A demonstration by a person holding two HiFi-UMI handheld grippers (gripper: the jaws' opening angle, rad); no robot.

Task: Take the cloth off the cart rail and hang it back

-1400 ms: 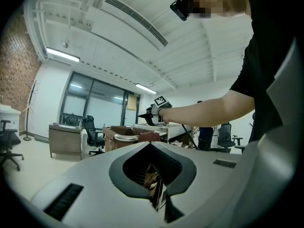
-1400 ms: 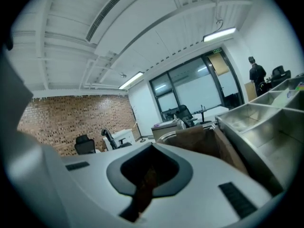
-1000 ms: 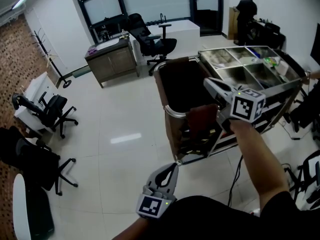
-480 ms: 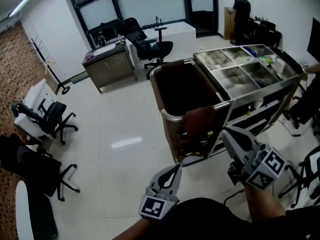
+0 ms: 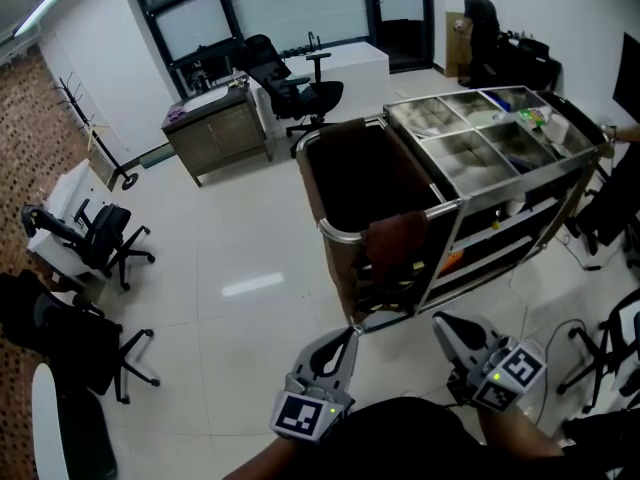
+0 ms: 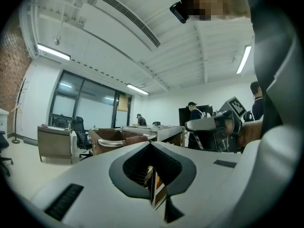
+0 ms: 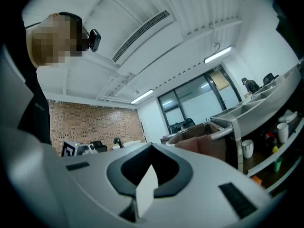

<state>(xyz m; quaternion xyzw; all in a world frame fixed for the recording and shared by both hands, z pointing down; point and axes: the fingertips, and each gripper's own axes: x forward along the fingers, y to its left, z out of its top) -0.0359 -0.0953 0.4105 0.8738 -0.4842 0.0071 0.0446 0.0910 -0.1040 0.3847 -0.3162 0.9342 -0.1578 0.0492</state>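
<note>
- The cloth [image 5: 397, 240] is brown and hangs over the cart rail [image 5: 338, 230], at the near end of the cart [image 5: 575, 168]. It is draped on both sides of the rail and nothing is holding it.
- From the left hand-held gripper [image 5: 347, 334] the cloth is ahead and a little to the right, well apart from its tips. From the right hand-held gripper [image 5: 441, 321] it is ahead and a little to the left, also well apart.
- In the right gripper view I see the cloth [image 7: 199, 145] just past the tips, on the rail, but not touching them.
- The jaws of the left hand-held gripper [image 6: 151, 144] are pressed together. Only a thin slit shows between them, and they pinch nothing.
- The jaws of the right hand-held gripper [image 7: 151, 147] are also pressed together and carry nothing.
- Both are held low, close to my body, side by side and pointing toward the cart.
- Behind the rail, farther from both tips, is a deep brown bin [image 5: 362, 173] in the cart's end. Beyond it the steel pans [image 5: 470, 133] lie in the cart's top.
- Far ahead of the right hand-held gripper a person in dark clothes [image 5: 478, 18] stands near the wall.
- Far ahead and left of the left hand-held gripper are a wooden desk [image 5: 212, 128] and a black office chair [image 5: 295, 78], on the white floor [image 5: 240, 268].
</note>
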